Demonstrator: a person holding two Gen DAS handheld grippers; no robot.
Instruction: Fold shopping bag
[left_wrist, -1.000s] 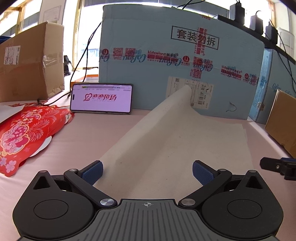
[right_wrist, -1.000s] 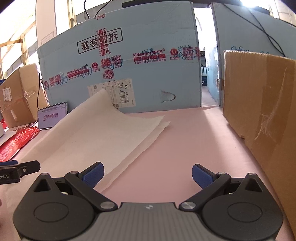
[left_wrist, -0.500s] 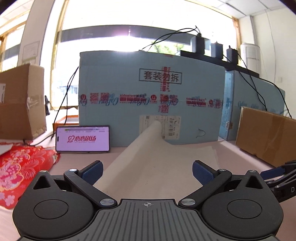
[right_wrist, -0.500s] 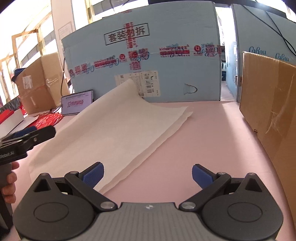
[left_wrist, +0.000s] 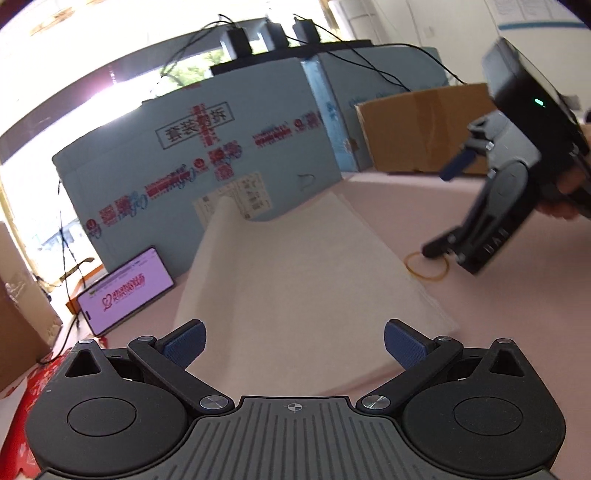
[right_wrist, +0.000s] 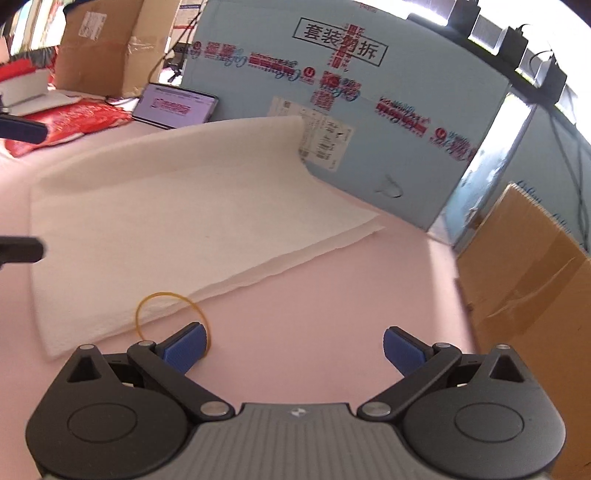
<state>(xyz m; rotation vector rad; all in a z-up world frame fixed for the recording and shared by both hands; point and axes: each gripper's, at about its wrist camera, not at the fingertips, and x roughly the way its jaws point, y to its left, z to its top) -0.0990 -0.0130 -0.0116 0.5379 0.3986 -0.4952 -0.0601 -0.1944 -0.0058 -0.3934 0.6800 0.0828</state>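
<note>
- Flat cream-white fabric shopping bag (left_wrist: 295, 273) lies on the pink tabletop (right_wrist: 332, 302); its far corner curls up against the big light-blue printed carton (right_wrist: 369, 110) behind it.
- Left gripper (left_wrist: 293, 341), black with blue pads: jaws spread wide, nothing between them, hovering at the bag's near edge.
- Right gripper (right_wrist: 293, 343), same build: jaws spread wide, empty, over bare pink surface just right of the bag's edge.
- In the left wrist view the right gripper (left_wrist: 439, 214) hangs to the right of the bag, held in a hand (left_wrist: 569, 199), one fingertip low near the table.
- Thin yellow rubber band (right_wrist: 171, 317) lies half on the bag's right edge, half on the tabletop, touching or just in front of the right gripper's left blue pad (right_wrist: 184, 347); cannot tell which.
- Smartphone with lit pink screen (left_wrist: 125, 290) leans against the blue carton, left of the bag.
- Red floral-print bag (right_wrist: 74, 118) lies left of the white bag, near the phone.
- Brown cardboard box (right_wrist: 528, 295) stands right of the bag, well apart from it.
- Another taped brown cardboard box (right_wrist: 107, 44) sits far left behind the red bag.
- Black cables and adapters (left_wrist: 269, 33) sit on top of the blue carton.
</note>
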